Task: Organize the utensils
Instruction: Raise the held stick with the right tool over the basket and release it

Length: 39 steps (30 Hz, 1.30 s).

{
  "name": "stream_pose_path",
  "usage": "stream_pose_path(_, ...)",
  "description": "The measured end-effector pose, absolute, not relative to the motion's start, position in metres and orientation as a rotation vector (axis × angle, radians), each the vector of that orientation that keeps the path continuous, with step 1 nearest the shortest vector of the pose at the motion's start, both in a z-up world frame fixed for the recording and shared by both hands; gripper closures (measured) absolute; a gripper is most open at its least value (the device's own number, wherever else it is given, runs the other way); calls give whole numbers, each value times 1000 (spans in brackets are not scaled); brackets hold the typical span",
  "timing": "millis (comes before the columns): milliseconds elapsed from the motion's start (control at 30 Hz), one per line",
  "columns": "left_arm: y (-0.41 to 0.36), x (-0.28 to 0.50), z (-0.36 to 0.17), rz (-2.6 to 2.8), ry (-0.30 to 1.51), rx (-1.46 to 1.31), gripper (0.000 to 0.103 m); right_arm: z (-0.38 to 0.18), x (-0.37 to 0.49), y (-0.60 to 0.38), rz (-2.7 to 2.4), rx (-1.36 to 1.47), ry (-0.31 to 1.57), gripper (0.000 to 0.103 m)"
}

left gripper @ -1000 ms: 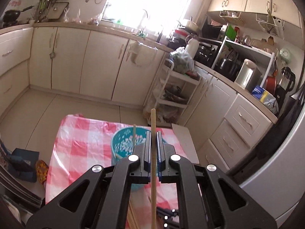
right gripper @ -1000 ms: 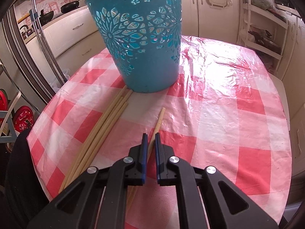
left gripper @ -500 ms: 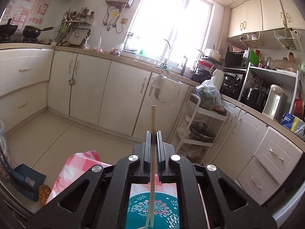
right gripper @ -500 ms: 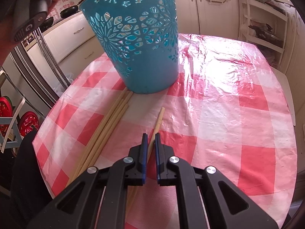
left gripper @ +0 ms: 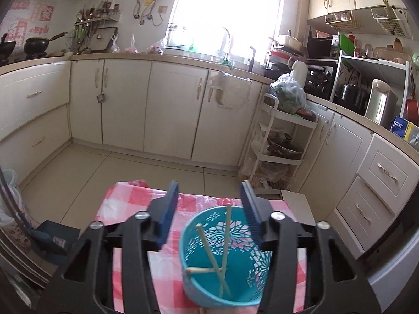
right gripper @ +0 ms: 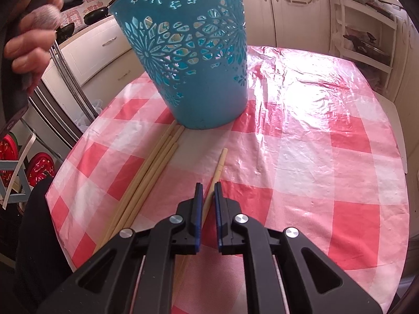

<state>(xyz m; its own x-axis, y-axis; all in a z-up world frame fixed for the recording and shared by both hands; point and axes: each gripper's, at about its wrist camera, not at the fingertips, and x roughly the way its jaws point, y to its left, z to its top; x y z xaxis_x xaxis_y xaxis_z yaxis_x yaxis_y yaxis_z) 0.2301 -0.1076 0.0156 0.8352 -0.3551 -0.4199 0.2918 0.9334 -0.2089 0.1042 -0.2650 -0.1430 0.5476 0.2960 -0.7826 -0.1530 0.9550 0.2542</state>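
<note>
- My left tool (left gripper: 209, 204) hangs above the blue basket (left gripper: 225, 256), its jaws spreading apart with nothing pinched between them.
- Three chopsticks (left gripper: 225, 238) lie inside the basket, two crossing each other and one flat across the bottom.
- The basket stands upright on the tabletop (right gripper: 314, 157), on a red-and-white checked plastic cloth.
- My right tool (right gripper: 208, 191) points down at the tabletop, jaws nearly together and just easing apart. A single chopstick (right gripper: 219, 167) lies in the narrow gap; its tip points toward the basket. I cannot tell if the pads press it.
- A bundle of chopsticks (right gripper: 154, 167) lies left of that one, its far ends touching the basket's base.
- My left hand (right gripper: 31, 44) shows at the upper left of the right view, wrapped round the dark handle.
- Writing: red wall decorations (left gripper: 28, 23) carry characters too small to read; a blue box (left gripper: 400, 127) on the counter has print I cannot make out.
</note>
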Motion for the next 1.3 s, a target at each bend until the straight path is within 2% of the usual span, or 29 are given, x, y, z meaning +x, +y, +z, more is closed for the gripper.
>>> stream_pose_path(67,-87,213,18,-314,450,-141,36,-143,103,-264,265,158,957,93)
stream_pose_path(133,-65,197,14,-278,449,-142,30,-142,102,-261,256,137,956,93)
stream_pose_path(233,-34,180,-5,-222,499,-141,26,-141,101,-247,217,36,955,94)
stream_pose_path(367,0,168,-44,-166,617,-195,26,-140,100,-233,179,-69,953,94)
stream_pose_path(567,31,146,-88,-130,722,-229,26,-118,88,-264,281,199,952,97)
stream_pose_path(800,44,135,-123,-109,816,-239,26,-4,81,-294,435,415,686,97)
stream_pose_path(1000,29,124,-125,-142,833,-226,25,84,135,-282,368,350,412,97)
stream_pose_path(1133,26,118,-120,-156,829,-217,25,96,184,-264,240,285,295,97)
stream_pose_path(1300,31,115,-117,-145,829,-219,24,61,227,-250,83,196,294,97)
